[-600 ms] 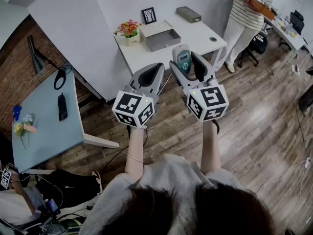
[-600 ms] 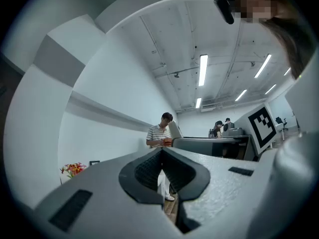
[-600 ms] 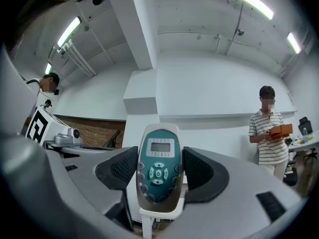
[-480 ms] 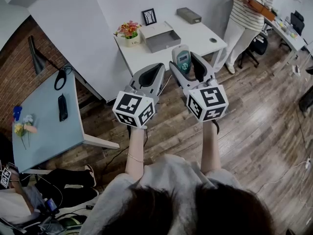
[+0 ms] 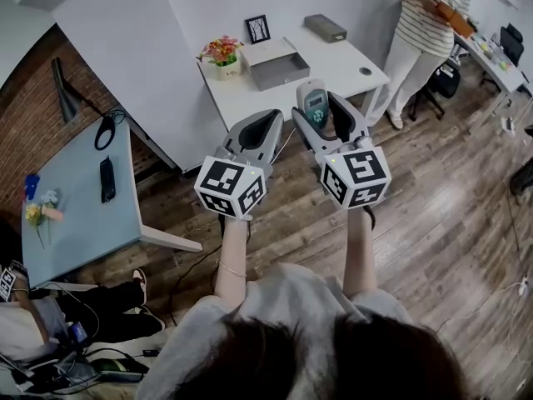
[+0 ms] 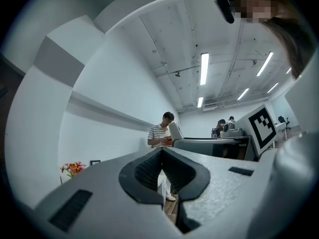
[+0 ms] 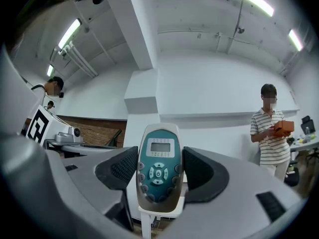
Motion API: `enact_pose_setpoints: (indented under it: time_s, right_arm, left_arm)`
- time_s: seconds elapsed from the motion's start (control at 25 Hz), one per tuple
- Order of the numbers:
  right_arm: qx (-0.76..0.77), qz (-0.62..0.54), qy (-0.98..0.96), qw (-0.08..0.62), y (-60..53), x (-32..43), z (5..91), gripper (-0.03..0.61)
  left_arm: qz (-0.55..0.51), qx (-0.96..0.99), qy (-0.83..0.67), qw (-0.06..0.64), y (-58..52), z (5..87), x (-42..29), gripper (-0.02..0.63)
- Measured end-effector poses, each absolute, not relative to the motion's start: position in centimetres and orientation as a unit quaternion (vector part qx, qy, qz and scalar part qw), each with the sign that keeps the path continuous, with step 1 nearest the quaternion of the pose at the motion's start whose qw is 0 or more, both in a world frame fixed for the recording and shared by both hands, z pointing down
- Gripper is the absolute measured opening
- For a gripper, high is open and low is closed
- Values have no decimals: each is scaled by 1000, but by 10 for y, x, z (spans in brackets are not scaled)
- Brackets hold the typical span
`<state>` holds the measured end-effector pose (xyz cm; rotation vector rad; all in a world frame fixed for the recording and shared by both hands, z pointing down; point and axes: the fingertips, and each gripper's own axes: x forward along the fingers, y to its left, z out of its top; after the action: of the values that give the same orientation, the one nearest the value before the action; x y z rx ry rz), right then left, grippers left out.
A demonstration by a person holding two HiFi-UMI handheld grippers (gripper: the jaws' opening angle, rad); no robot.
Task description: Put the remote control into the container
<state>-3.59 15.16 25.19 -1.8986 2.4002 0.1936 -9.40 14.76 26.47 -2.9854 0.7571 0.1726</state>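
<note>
Foot (image 5: pixel 137 282) further left; remote control (image 7: pixel 158 166) in right claw (image 5: pixel 316 107), outside container (image 5: pixel 281 77)

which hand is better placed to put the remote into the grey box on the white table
Right. The right tool grips the silver-and-teal remote control upright between its pads, while the left tool is closed and empty. The open grey box sits on the white table beyond both tools.

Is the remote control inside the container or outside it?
Outside: the right gripper holds the remote control between its fingers, short of the grey container.
</note>
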Motion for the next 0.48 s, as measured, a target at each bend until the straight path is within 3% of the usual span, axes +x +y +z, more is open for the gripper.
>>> enact_pose_setpoints:
  time_s: [0.48]
  right_arm:
    - [-610, 36, 791, 41, 157, -5, 270, 285]
  left_arm:
    - [51, -962, 268, 15, 156, 281, -73, 3]
